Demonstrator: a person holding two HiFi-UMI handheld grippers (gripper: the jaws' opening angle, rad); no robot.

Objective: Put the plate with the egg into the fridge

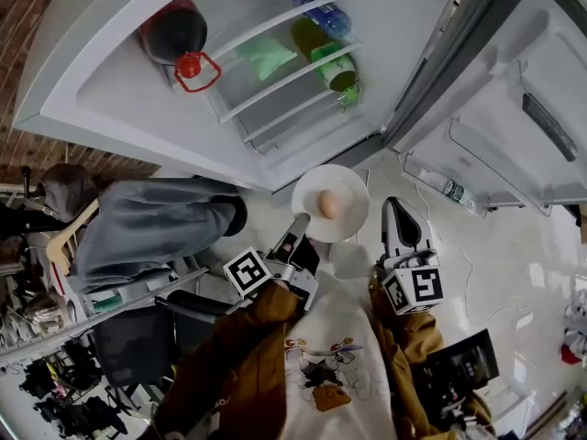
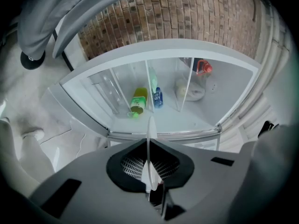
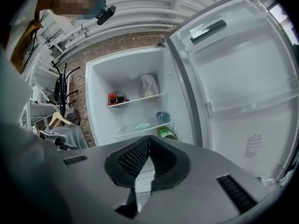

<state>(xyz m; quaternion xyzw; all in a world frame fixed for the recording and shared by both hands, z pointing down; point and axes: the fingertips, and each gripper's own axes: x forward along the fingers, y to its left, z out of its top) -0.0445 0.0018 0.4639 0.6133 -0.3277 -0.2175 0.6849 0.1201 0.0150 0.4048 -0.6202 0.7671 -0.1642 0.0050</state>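
Nearest the camera, the person's mustard-brown sleeves [image 1: 266, 314] reach forward with a gripper in each hand. The left gripper [image 1: 301, 225] has its jaws nearly together, clamped on the near rim of a white plate [image 1: 348, 189]. In the left gripper view the plate [image 2: 150, 136] shows edge-on as a thin white line pinched between the dark ribbed pads [image 2: 133, 164]. A brown egg [image 1: 326, 204] lies near the middle of the plate, which is held in the air above the pale floor [image 1: 514, 264], in front of the fridge and not yet inside it. Just to the right, apart from the plate, the right gripper [image 1: 393, 207] has its jaws fully together with nothing between them. In the right gripper view its pads [image 3: 135, 157] meet at the tips. Beyond the plate, the fridge [image 1: 110, 81] stands open. On its shelves are a dark bottle with a red cap [image 1: 176, 33], a green pouch [image 1: 264, 55], a green bottle [image 1: 332, 60] and a blue-capped bottle [image 1: 319, 11]. The right gripper view also shows a white bag [image 3: 148, 84] on the upper shelf. The fridge door [image 1: 541, 108] is swung wide to the right. To the left of the fridge a grey garment [image 1: 147, 223] hangs over a chair, and a brick wall [image 1: 37, 145] lies behind.
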